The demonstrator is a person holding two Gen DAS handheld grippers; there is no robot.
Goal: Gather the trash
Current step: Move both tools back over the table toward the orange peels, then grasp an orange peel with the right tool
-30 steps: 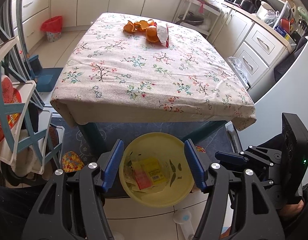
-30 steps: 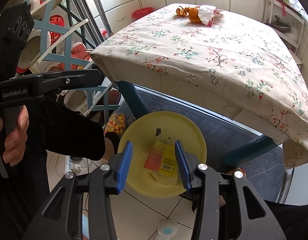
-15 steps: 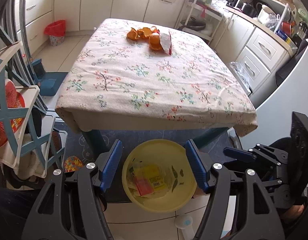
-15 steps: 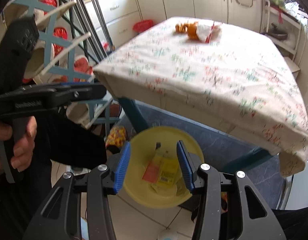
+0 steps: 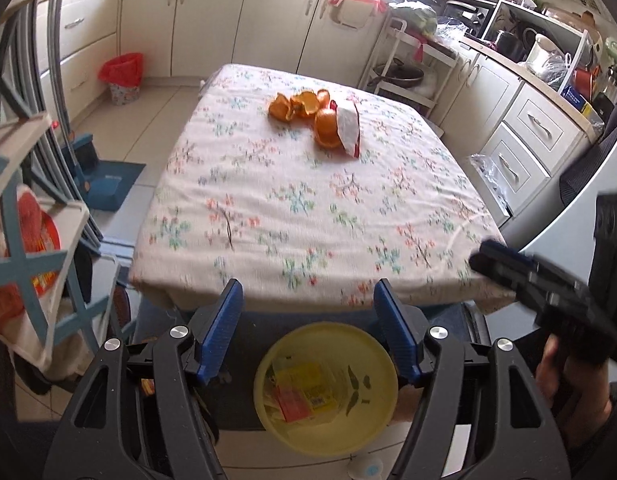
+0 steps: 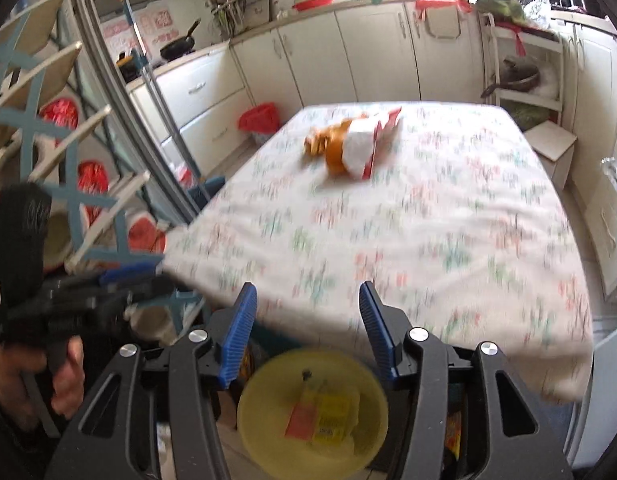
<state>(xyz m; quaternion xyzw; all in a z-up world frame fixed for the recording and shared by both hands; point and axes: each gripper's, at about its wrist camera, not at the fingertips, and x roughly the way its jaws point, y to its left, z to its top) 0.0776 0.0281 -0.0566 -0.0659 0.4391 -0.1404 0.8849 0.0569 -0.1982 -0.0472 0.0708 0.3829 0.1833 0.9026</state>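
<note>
Looking ahead, I see the main risk in the reach: the orange peels [image 5: 298, 105] and the white and red wrapper [image 5: 349, 127] sit well toward the far end of the table [image 5: 268, 216], so I could drag the flowered tablecloth [image 6: 428, 240] or scatter the loose peel pieces if I come in low. My left gripper [image 5: 308, 304] has its fingers spread apart with nothing between them. My right gripper [image 6: 304, 302] is empty too, and its jaws have just been opening wider. The two rigs are near each other, so they might clash. The peels look like curled, separate scraps, easy to lose one at a time; the wrapper lies draped over one piece. The yellow bowl [image 5: 268, 376] on the floor below already holds some wrappers.
</note>
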